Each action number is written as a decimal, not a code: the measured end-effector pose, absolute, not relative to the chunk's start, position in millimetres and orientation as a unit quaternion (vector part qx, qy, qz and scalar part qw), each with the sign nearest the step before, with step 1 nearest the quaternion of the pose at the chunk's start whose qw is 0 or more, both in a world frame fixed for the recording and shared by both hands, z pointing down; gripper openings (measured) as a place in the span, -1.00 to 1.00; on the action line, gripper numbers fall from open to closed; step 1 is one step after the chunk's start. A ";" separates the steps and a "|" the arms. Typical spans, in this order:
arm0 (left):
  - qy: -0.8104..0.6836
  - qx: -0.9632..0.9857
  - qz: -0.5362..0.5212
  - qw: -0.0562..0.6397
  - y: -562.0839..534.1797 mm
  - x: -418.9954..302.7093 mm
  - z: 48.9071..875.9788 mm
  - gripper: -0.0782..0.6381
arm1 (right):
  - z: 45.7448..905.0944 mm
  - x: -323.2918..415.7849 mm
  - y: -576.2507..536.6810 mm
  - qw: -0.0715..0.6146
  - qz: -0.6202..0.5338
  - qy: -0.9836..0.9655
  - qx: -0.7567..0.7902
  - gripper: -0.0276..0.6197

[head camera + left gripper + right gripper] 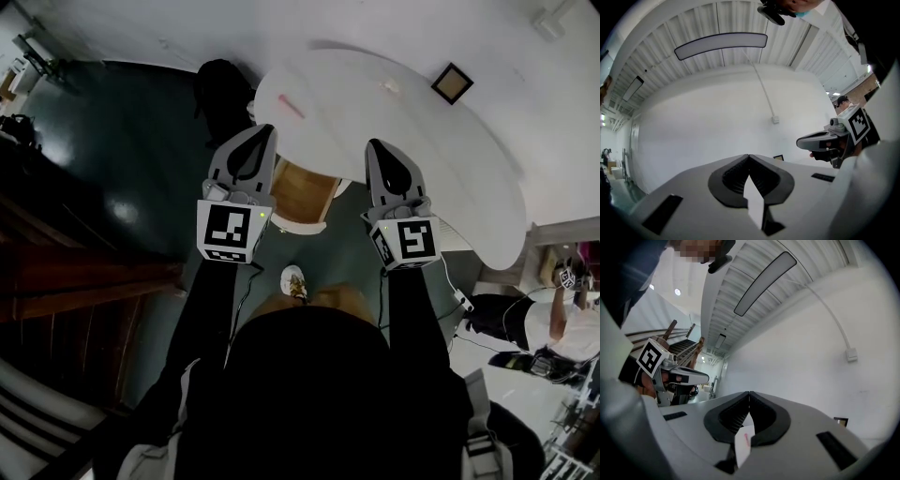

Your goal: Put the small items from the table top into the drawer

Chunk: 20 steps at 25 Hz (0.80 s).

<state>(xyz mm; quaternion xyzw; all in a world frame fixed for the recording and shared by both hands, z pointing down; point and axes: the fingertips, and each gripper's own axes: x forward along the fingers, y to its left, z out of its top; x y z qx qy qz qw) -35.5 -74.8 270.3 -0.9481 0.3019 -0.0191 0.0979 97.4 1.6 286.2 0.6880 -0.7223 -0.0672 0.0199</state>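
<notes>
Hovering near the open drawer (302, 192), left tongs (265, 131) and right tongs (377, 145) both closed.
Slim pink stick (291, 108) lies on the white surface (412, 131) beyond the drawer, long axis slanting.

No readable text, labels, brands or numbers anywhere in view.

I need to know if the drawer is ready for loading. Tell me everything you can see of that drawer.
The drawer stands pulled out from under the white table's near edge. Its inside looks like bare light-brown wood; its front is white with rounded corners. No item shows in the visible part. In the head view the left tongs cover its left edge; contact cannot be told.
</notes>
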 end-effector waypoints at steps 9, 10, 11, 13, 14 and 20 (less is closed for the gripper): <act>0.304 -0.948 -0.027 0.088 -99.8 -29.8 283.3 -0.74 | 302.0 95.9 -33.6 0.039 -0.053 -0.737 0.673 -0.83; 0.306 -0.948 -0.027 0.087 -102.5 -29.3 284.4 -0.74 | 302.9 96.0 -38.1 0.040 -0.052 -0.739 0.670 -0.83; 0.309 -0.947 -0.029 0.086 -104.9 -28.7 285.9 -0.74 | 304.0 96.5 -42.5 0.041 -0.051 -0.742 0.667 -0.83; 0.315 -0.945 -0.032 0.084 -110.4 -26.7 289.8 -0.74 | 307.6 99.1 -51.8 0.041 -0.046 -0.746 0.663 -0.83; 0.318 -0.944 -0.034 0.082 -114.3 -25.3 291.6 -0.74 | 310.1 100.9 -57.7 0.041 -0.043 -0.748 0.661 -0.83; 0.345 -0.934 -0.045 0.082 -141.6 -17.3 296.0 -0.74 | 321.4 109.6 -101.6 0.045 -0.035 -0.768 0.638 -0.83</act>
